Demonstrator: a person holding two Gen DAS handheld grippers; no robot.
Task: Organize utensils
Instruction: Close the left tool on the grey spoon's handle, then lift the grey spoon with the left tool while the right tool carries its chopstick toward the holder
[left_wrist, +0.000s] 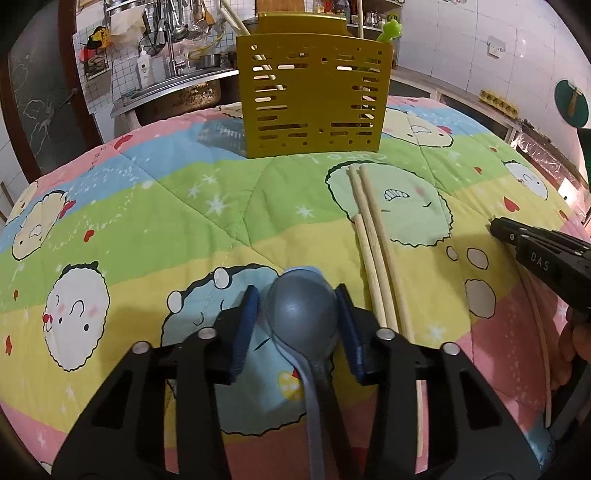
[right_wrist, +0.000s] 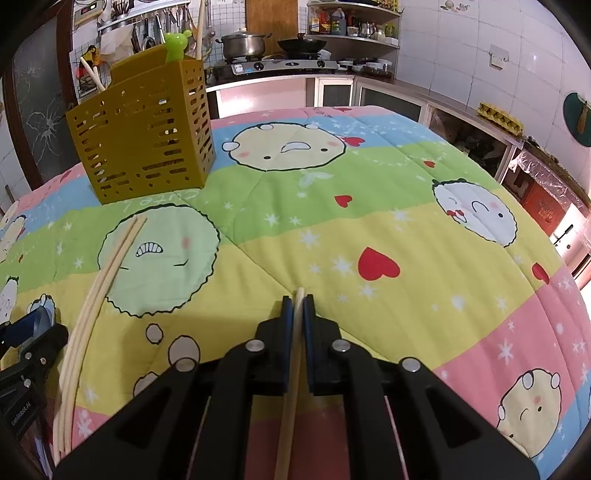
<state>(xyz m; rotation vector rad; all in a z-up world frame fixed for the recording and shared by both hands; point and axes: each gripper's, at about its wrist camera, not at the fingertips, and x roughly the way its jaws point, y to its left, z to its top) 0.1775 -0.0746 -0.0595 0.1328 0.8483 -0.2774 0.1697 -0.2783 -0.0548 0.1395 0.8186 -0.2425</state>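
Observation:
My left gripper (left_wrist: 295, 299) has its blue pads either side of the bowl of a grey-blue spoon (left_wrist: 301, 314), touching it; the handle runs back under the gripper. My right gripper (right_wrist: 298, 301) is shut on a wooden chopstick (right_wrist: 291, 387); it also shows in the left wrist view (left_wrist: 496, 227). Three wooden chopsticks (left_wrist: 373, 243) lie on the quilt right of the spoon and show in the right wrist view (right_wrist: 99, 280). A yellow slotted utensil holder (left_wrist: 312, 96) stands at the far side (right_wrist: 144, 136), holding chopsticks and a green utensil (right_wrist: 176, 44).
The colourful cartoon quilt (left_wrist: 147, 206) covers the table (right_wrist: 369, 229). A sink and hanging utensils (left_wrist: 177, 29) lie behind on the left; a stove with a pot (right_wrist: 243, 44) and shelves lie behind.

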